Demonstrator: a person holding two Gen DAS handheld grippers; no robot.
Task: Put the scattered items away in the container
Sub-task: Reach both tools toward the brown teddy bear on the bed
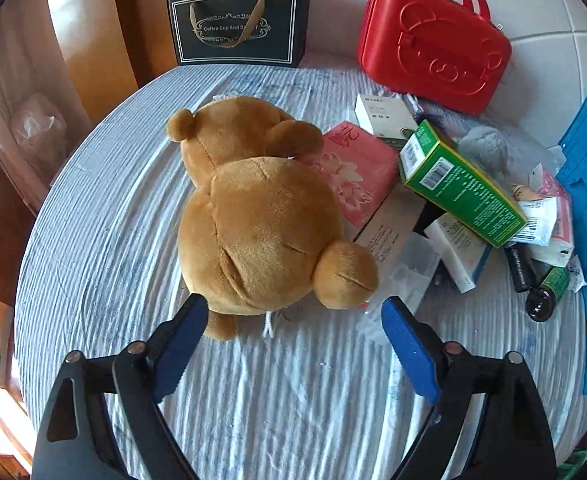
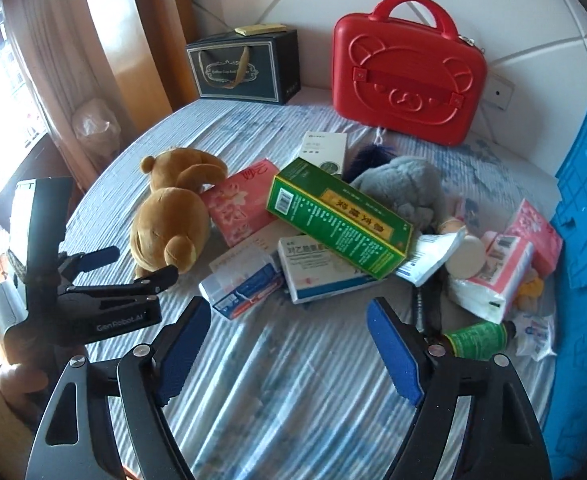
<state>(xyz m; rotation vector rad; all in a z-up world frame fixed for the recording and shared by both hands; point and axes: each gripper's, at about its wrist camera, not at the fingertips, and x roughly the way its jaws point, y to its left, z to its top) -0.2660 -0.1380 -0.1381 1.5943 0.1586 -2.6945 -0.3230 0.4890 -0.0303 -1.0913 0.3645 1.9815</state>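
Bedcover (image 2: pixel 293 380) lies bare and striped in front of both tongs, open room up to the heap. Left tongs (image 1: pixel 293 320) gape wide just short of the brown teddy bear (image 1: pixel 261 216), nothing between them. Right tongs (image 2: pixel 289 320) stand wide too, empty, near the boxes. At the right edge stands the blue crate (image 2: pixel 581 216); its inside is hidden. A red case (image 2: pixel 409 68) stands shut by the headboard.
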